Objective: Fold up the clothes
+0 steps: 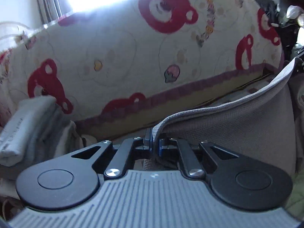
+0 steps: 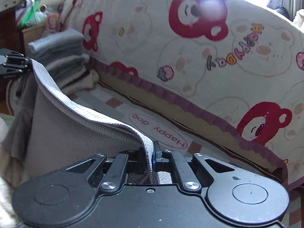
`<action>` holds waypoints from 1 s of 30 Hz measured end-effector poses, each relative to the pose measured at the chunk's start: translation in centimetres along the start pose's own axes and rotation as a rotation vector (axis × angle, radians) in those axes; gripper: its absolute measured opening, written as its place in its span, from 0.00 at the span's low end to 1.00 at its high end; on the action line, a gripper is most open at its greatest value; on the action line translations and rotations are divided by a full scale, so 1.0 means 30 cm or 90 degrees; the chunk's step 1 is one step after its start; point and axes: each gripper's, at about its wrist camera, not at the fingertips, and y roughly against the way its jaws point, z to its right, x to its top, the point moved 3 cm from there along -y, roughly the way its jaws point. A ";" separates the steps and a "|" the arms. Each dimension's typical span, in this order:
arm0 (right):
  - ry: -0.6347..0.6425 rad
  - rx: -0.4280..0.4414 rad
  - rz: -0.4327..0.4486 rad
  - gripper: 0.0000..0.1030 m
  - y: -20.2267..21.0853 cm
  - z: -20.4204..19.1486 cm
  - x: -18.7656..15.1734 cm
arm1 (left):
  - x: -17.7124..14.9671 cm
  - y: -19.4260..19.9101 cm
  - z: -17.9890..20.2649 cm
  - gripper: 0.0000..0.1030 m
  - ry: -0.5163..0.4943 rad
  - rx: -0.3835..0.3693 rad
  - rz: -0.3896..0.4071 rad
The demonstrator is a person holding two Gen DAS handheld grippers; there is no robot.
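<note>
Left gripper (image 1: 155, 142) pinching hemmed edge of grey waffle-knit garment (image 1: 237, 125) | right gripper (image 2: 151, 152) clamping same hem, garment hanging between them | stack of folded grey clothes (image 2: 62, 57) sitting ahead-left | this fold pending

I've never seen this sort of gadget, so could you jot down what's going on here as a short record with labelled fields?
place: sofa with a bear-print cover
garment: grey knit cloth, its hem stretched between both tools
left hand-held gripper: shut on the hem
right hand-held gripper: shut on the hem
already folded: stack of grey clothes against the sofa back
seat: checked cushion cover printed "Happy dog"
</note>
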 end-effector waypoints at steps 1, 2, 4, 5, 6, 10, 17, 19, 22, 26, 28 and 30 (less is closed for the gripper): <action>0.006 -0.013 -0.017 0.05 -0.095 0.038 0.024 | 0.022 -0.111 -0.011 0.06 -0.027 0.014 -0.011; 0.008 -0.025 -0.027 0.05 -0.184 0.077 0.054 | 0.044 -0.221 -0.023 0.06 -0.054 0.029 -0.021; 0.008 -0.046 -0.044 0.05 -0.356 0.161 0.123 | 0.087 -0.425 -0.063 0.06 -0.100 0.051 -0.048; 0.011 -0.058 -0.054 0.05 -0.428 0.181 0.131 | 0.092 -0.511 -0.081 0.06 -0.110 0.050 -0.058; 0.016 -0.070 -0.066 0.05 -0.487 0.186 0.117 | 0.059 -0.574 -0.081 0.06 -0.114 0.040 -0.067; 0.039 -0.115 -0.112 0.05 -0.709 0.193 0.055 | -0.078 -0.782 -0.074 0.06 -0.134 0.005 -0.093; 0.023 -0.114 -0.120 0.05 -0.673 0.098 -0.012 | -0.188 -0.763 -0.071 0.06 -0.170 -0.021 -0.041; 0.002 -0.109 -0.107 0.05 -0.619 0.077 -0.002 | -0.180 -0.718 -0.105 0.07 -0.154 -0.030 -0.014; -0.029 -0.101 -0.088 0.06 -0.536 0.044 0.013 | -0.219 -0.642 -0.138 0.07 -0.108 -0.052 0.002; -0.067 -0.066 -0.069 0.06 -0.467 -0.059 -0.042 | -0.313 -0.592 -0.156 0.07 -0.090 -0.074 -0.028; -0.057 -0.067 -0.092 0.06 -0.489 -0.138 -0.126 | -0.353 -0.563 -0.142 0.07 -0.097 -0.079 -0.049; -0.042 -0.076 -0.113 0.06 -0.514 -0.202 -0.200 | -0.371 -0.528 -0.125 0.07 -0.106 -0.077 -0.051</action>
